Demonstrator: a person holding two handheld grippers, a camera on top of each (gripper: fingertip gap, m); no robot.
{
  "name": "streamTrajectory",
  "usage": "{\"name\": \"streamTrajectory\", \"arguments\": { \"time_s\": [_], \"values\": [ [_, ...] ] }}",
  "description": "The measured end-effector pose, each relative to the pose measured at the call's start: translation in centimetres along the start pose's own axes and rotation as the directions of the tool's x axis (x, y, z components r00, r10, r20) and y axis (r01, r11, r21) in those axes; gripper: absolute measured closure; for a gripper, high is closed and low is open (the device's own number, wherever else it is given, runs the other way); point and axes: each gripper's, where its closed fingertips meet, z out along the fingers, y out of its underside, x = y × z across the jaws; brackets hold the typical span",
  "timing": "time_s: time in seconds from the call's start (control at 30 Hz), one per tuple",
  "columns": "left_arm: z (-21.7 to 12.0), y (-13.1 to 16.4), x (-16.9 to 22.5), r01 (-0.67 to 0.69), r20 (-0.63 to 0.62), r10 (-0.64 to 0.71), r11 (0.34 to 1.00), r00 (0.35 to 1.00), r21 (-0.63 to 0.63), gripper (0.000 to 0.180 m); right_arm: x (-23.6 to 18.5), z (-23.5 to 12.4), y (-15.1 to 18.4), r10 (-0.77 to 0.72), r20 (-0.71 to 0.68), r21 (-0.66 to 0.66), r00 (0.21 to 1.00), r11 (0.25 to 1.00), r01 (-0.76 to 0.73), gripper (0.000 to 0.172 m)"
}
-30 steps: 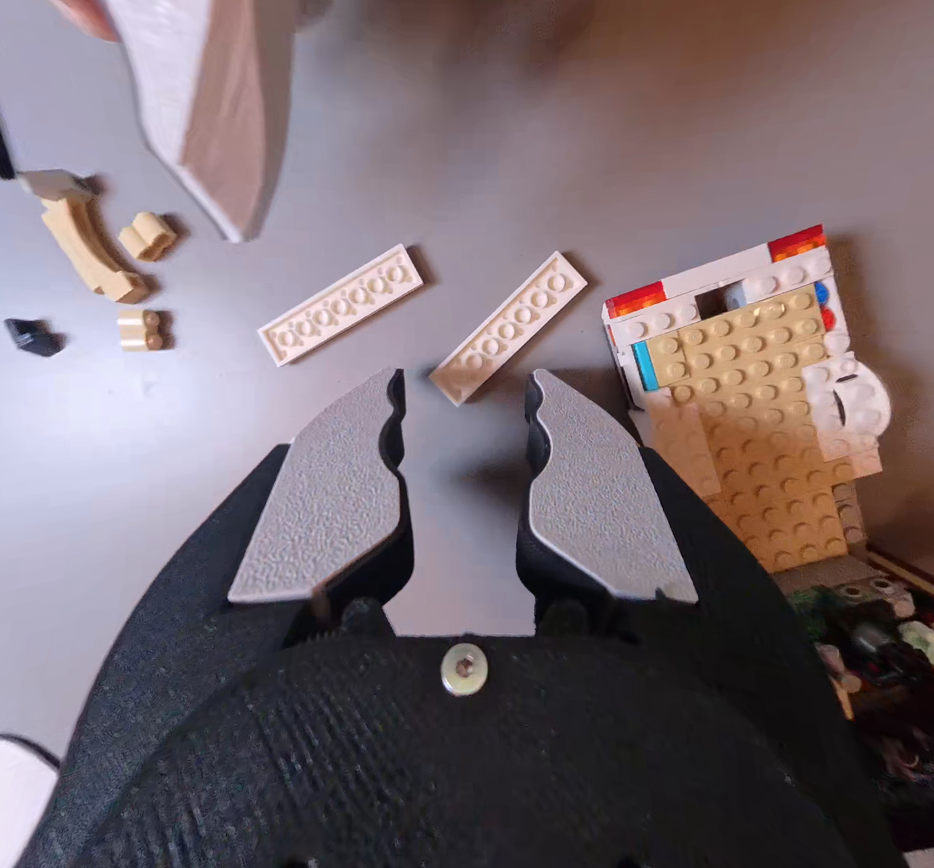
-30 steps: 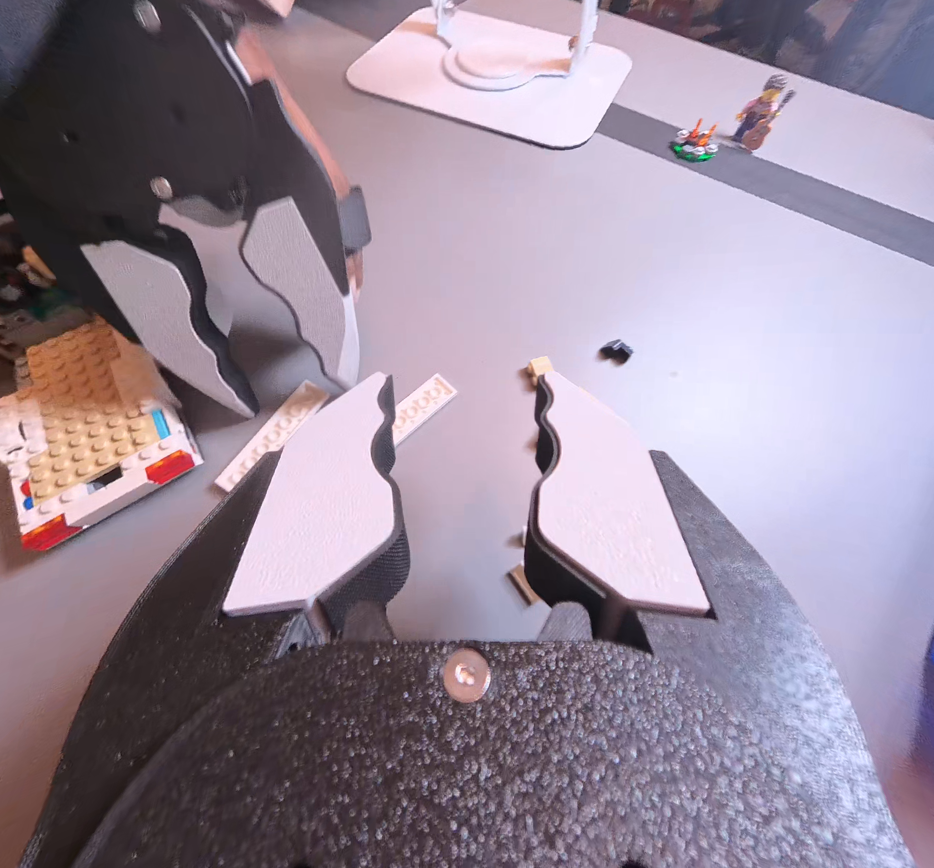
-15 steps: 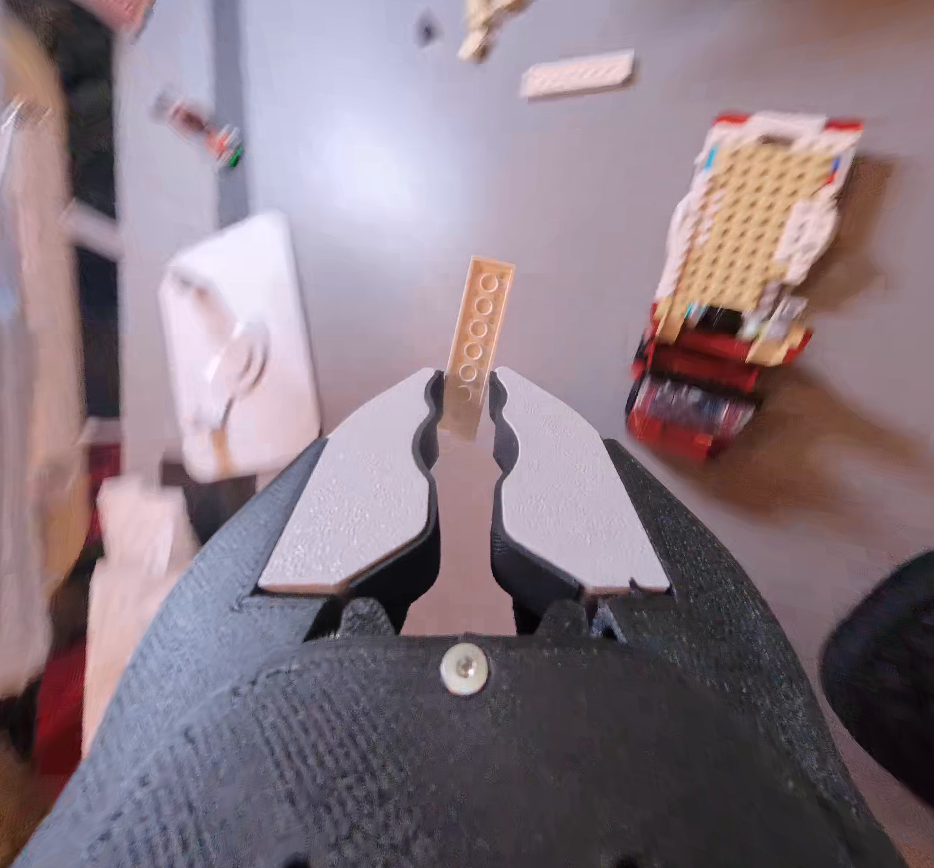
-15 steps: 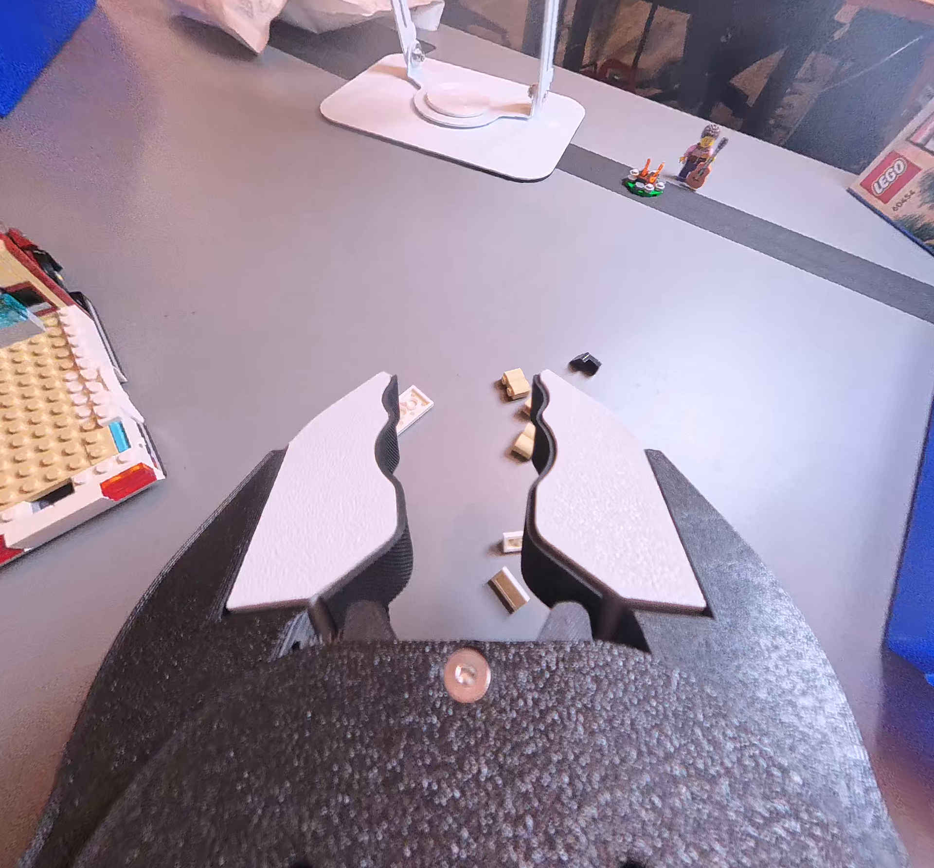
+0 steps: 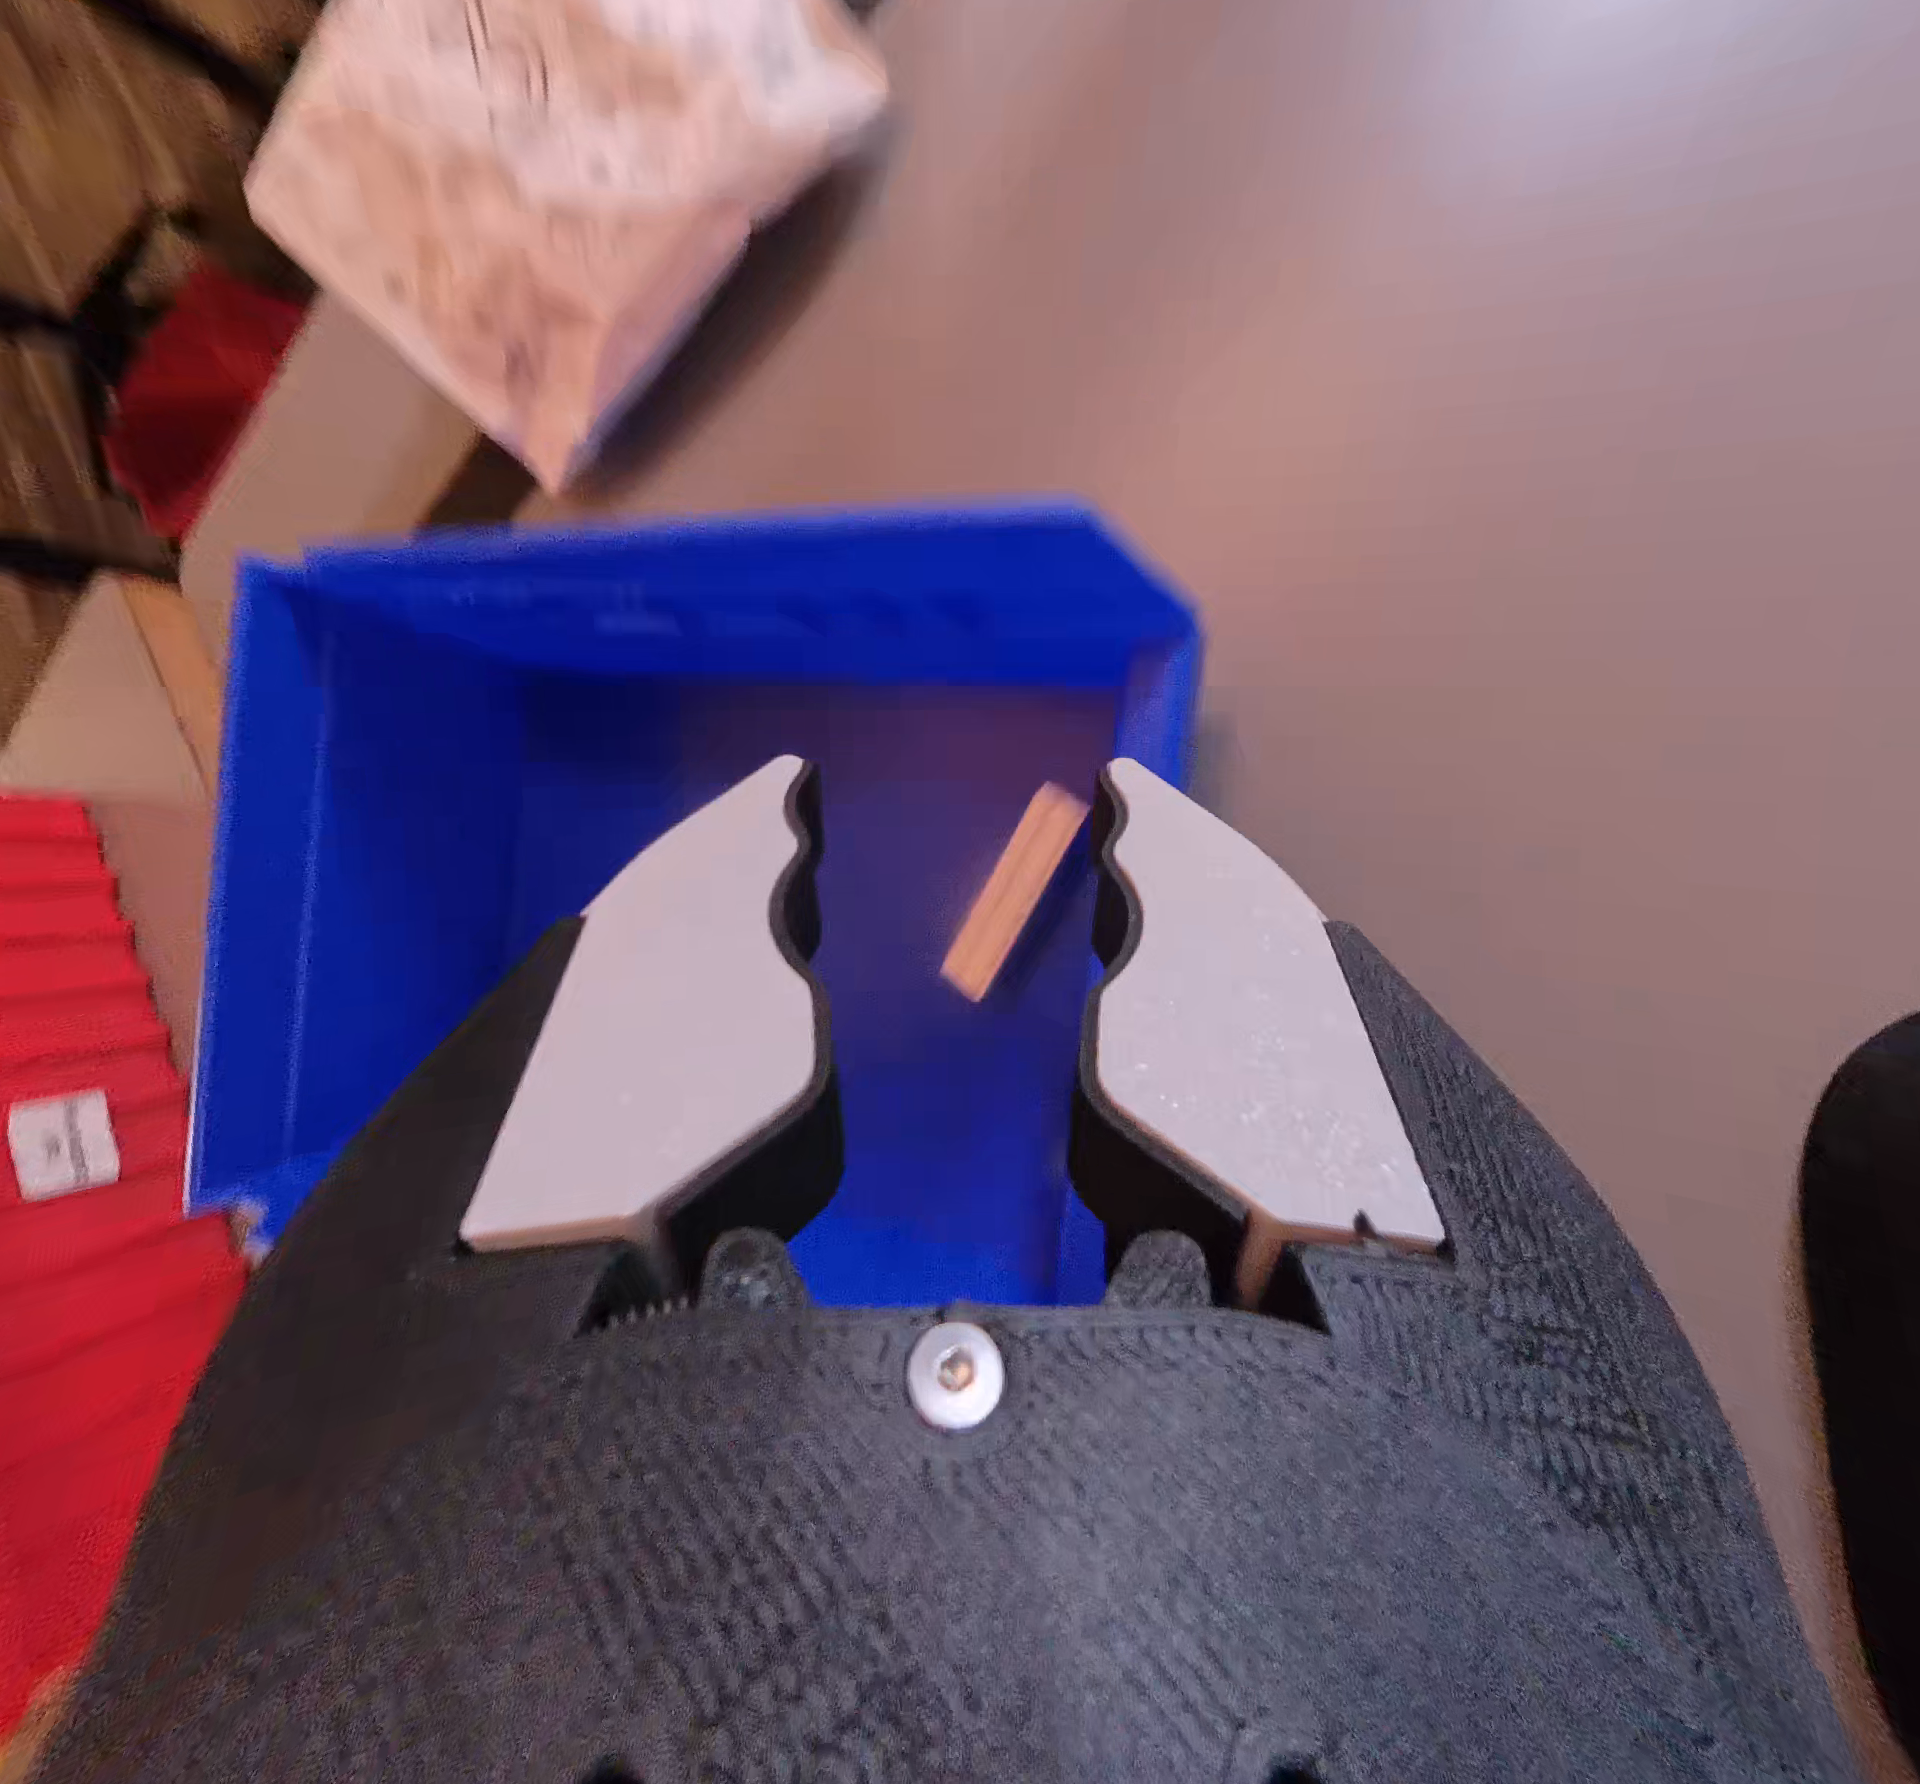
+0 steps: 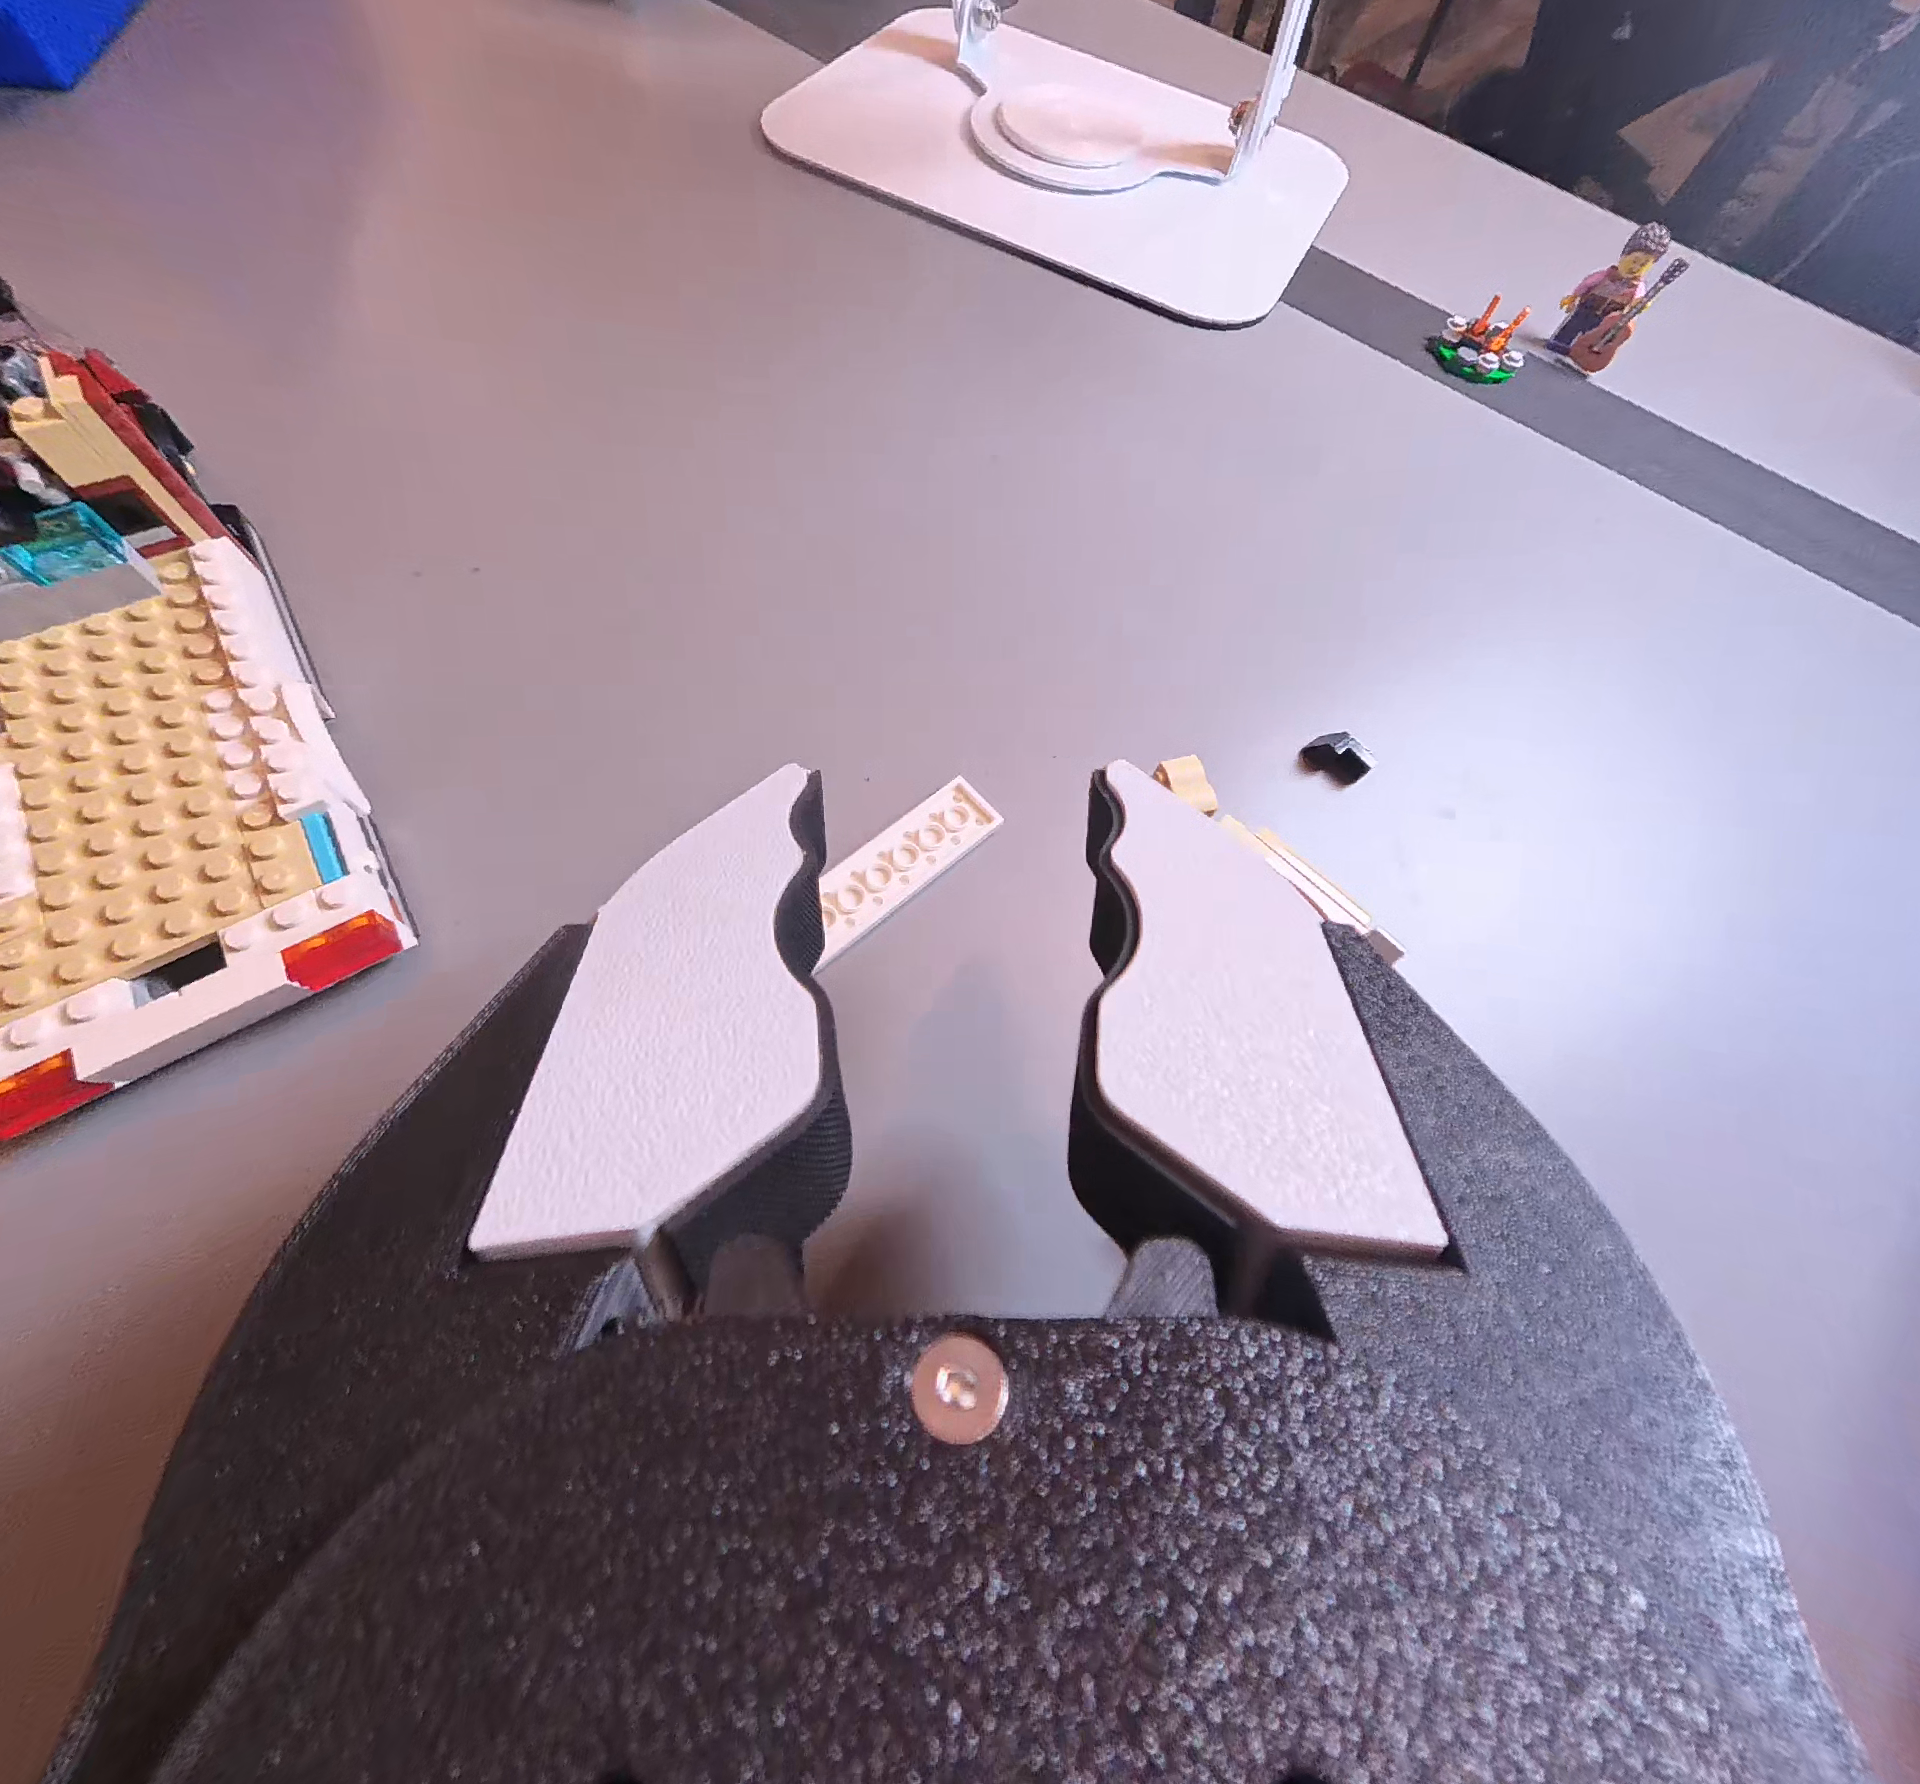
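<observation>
Grey table (image 6: pixel 935 508) carries loose bricks, white lamp base (image 6: pixel 1060 165).

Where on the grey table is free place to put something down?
Free: the table between the brick model, the lamp base and the black piece. Crowded: near the right gripper, where the white plate and tan pieces lie.

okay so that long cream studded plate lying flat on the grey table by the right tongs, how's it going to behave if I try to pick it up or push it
The cream plate looks thin, rigid and probably light. Lying flat on the smooth table, it would likely slide rather than roll or tip. Its low edges offer little to pinch, so the open right tongs might slip off.
</observation>
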Motion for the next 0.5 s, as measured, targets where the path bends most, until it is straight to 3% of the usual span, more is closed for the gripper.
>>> {"name": "streamTrajectory", "arguments": {
  "time_s": [0.13, 0.23, 0.33, 0.43, 0.5],
  "values": [
    [-0.6, -7.6, 6.8, -0.098, -0.121, 0.14, 0.95, 0.983, 0.296, 0.136, -0.4, -0.2, 0.4, 0.021, 0.018, -0.035, 1.0, 0.999, -0.02, 0.121],
    [-0.1, -11.4, 11.3, -0.169, -0.153, 0.25, 0.895, 0.956, 0.412, 0.139, -2.4, 0.2, 2.0, 0.083, 0.102, -0.173, 0.991, 0.983, -0.065, 0.11],
    [0.2, -14.5, 14.5, -0.18, -0.17, 0.309, 0.833, 0.936, 0.523, 0.143, -3.2, 0.7, 3.4, 0.061, 0.064, -0.288, 0.996, 0.957, -0.04, 0.107],
    [0.1, -16.0, 17.1, -0.148, -0.216, 0.342, 0.781, 0.914, 0.607, 0.148, -3.0, 1.5, 4.1, 0.059, 0.034, -0.364, 0.998, 0.93, -0.042, 0.124],
    [-0.3, -16.2, 18.8, -0.128, -0.253, 0.374, 0.748, 0.892, 0.651, 0.15, -2.9, 1.7, 4.2, 0.033, 0.053, -0.385, 0.998, 0.923, -0.01, 0.153]
  ]
}}
